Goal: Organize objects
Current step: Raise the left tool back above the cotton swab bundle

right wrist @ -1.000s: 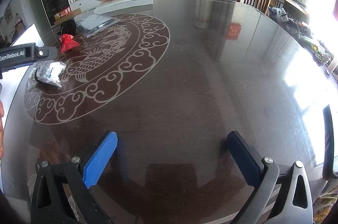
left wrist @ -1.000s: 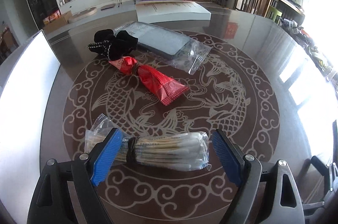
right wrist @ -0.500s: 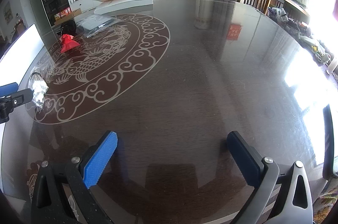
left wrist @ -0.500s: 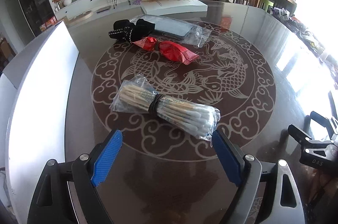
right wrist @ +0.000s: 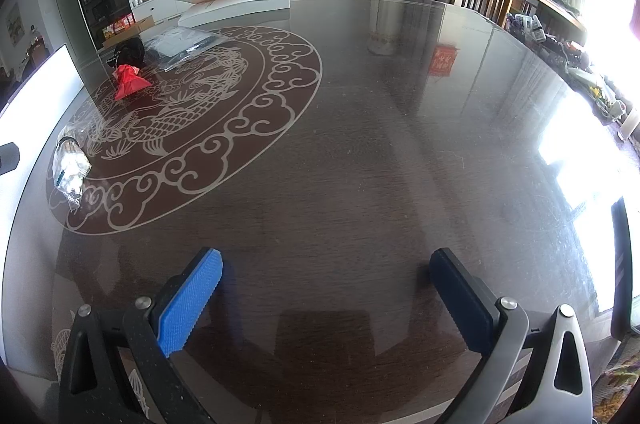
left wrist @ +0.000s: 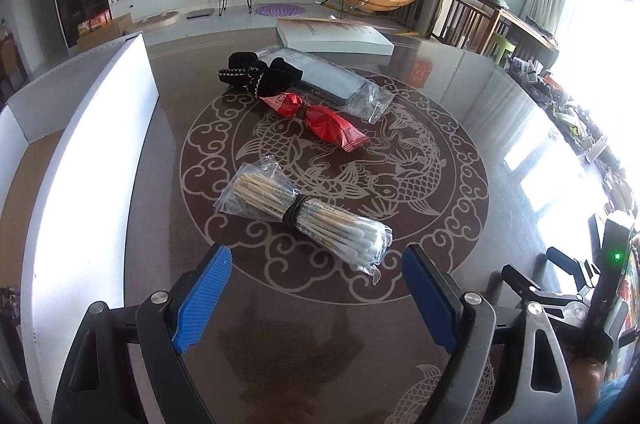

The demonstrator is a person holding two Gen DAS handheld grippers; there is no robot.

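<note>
the left gripper (left wrist: 316, 300), black-armed with blue ribbed pads, is hovering over the dark glossy round table (left wrist: 500, 152) with its jaws standing wide apart and nothing between them. just beyond its fingertips, the clear plastic bag of wooden-stemmed cotton swabs bound by a black band (left wrist: 304, 214) is lying flat on the pale fish-and-cloud pattern, angled with its white-tipped end toward the right pad, apart from both pads. to the left of the gripper, a white open cardboard box (left wrist: 100, 152) is standing with its wall alongside the table edge. farther on, a red crinkled foil packet (left wrist: 320, 120) is lying beyond the swabs, touching a black fabric pouch with pale stitched trim (left wrist: 260, 76), which is resting against a clear plastic sleeve holding a flat grey item (left wrist: 336, 84). a flat white box lid (left wrist: 336, 36) is sitting at the far rim.

the right gripper (right wrist: 326, 300) is hanging over bare table well to the right of these things, its jaws also spread and empty.
</note>
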